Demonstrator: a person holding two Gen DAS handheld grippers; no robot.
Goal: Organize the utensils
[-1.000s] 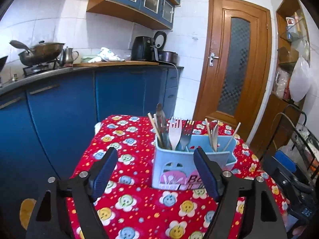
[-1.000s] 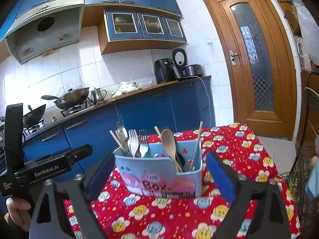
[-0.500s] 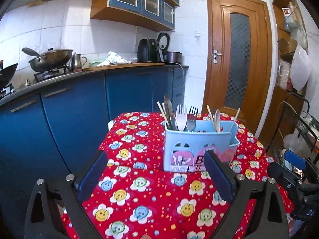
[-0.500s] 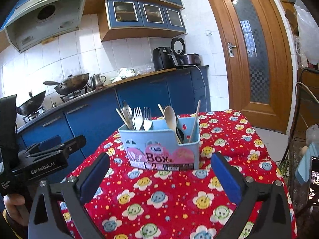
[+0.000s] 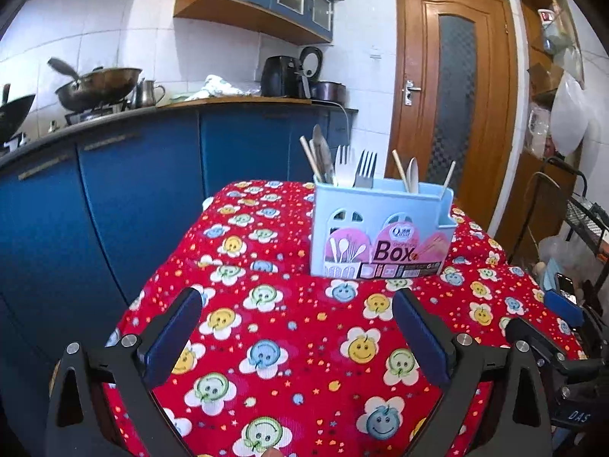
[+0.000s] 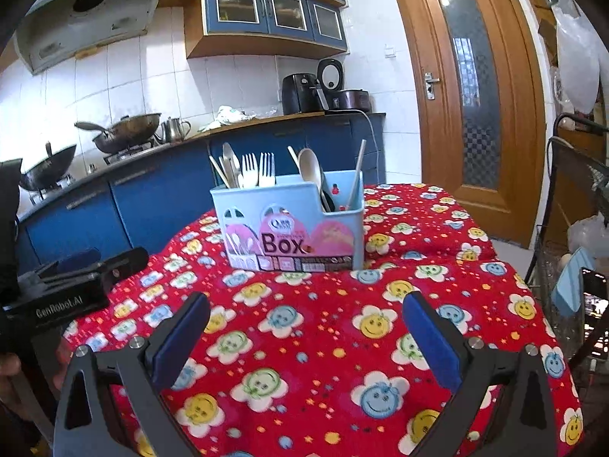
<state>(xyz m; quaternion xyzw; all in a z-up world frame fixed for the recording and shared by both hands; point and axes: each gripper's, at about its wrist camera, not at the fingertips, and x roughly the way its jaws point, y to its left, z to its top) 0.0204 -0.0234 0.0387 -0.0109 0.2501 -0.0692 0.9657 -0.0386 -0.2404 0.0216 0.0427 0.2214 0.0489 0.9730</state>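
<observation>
The left gripper (image 5: 297, 327) is hovering low over the red smiley-flower tablecloth (image 5: 274, 342), its blue-padded fingers (image 5: 173, 333) spread wide with nothing between them. The right gripper (image 6: 304, 327) is doing the same from the other side, fingers parted and holding nothing, well short of the box. In the right wrist view the left gripper's black body is showing at the left edge, level with the table.

The light blue utensil box (image 5: 380, 228) is standing upright on the tablecloth, ahead of both grippers and apart from them, its pink "Box" label facing the cameras. It is carrying the utensils handle-down in separate compartments. On its left side, a white plastic fork (image 6: 249, 171) and a metal fork (image 6: 267, 169) are standing side by side, with a knife (image 6: 230, 163) and wooden chopsticks (image 6: 219, 171) just beside them. In the lower right compartment, a wooden spoon (image 6: 310, 165) is leaning next to a dark utensil, and a single thin stick (image 6: 357, 175) is tilting against the right wall.

Behind the table, blue kitchen cabinets (image 5: 133, 190) are running along the wall and a wooden door (image 5: 453, 95) is standing closed.
</observation>
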